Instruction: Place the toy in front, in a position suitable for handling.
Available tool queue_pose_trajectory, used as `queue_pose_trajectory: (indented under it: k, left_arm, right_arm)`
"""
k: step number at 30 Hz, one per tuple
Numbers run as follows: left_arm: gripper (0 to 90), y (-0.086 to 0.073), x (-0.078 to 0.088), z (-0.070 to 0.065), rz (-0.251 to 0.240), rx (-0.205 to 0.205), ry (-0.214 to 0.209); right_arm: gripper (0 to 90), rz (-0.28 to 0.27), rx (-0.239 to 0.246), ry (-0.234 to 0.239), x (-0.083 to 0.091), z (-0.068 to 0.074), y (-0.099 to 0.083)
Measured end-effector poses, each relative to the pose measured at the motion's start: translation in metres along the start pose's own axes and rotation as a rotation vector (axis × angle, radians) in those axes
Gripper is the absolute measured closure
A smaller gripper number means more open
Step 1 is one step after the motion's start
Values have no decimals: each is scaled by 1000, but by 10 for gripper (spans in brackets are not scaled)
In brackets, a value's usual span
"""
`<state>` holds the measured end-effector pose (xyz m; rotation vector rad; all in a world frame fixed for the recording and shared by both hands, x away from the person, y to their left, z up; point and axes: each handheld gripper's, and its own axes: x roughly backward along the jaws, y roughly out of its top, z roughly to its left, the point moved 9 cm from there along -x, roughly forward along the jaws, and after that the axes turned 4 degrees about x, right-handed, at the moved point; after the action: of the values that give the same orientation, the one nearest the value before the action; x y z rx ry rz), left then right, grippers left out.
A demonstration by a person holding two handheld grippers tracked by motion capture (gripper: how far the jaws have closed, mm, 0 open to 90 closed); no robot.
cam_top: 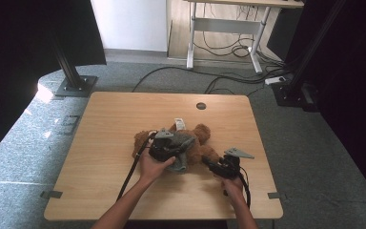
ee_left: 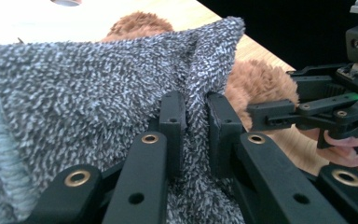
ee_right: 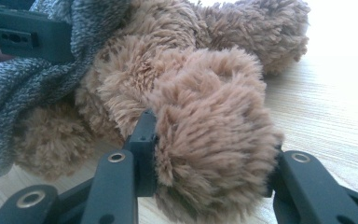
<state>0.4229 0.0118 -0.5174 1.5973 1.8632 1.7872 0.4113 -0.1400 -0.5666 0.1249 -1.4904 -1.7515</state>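
Teddy bear (cam_top: 198, 143) lies mid-table (cam_top: 114, 124), its length running from ten to four o'clock, with the right claw (ee_right: 209, 154) clamped on its four-o'clock leg and the left claw (ee_left: 196, 121) pinching the grey sweater (ee_left: 88, 88) bunched on its body.

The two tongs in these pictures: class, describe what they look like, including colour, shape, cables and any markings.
Both the left tongs and right tongs are black, each topped by a grey three-cornered plate. Their jaws are flat black bars joined by brass-ringed rivets. A black cable trails from each. A small green light shows on the right one. The forearms are bare, with no sleeves.
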Motion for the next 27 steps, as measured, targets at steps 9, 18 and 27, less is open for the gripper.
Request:
queue_pose_trajectory:
  k: [9, 18, 27]
  left_arm:
    - [781, -12, 21, 15, -5, 8, 38]
    - [779, -15, 67, 44, -70, 46, 76]
    - [781, -32, 95, 79, -100, 122, 124]
  right_arm:
    - [559, 17, -1, 10, 1, 0, -4]
    - [554, 15, -4, 18, 1, -1, -4]
    - [547, 15, -7, 21, 0, -1, -5]
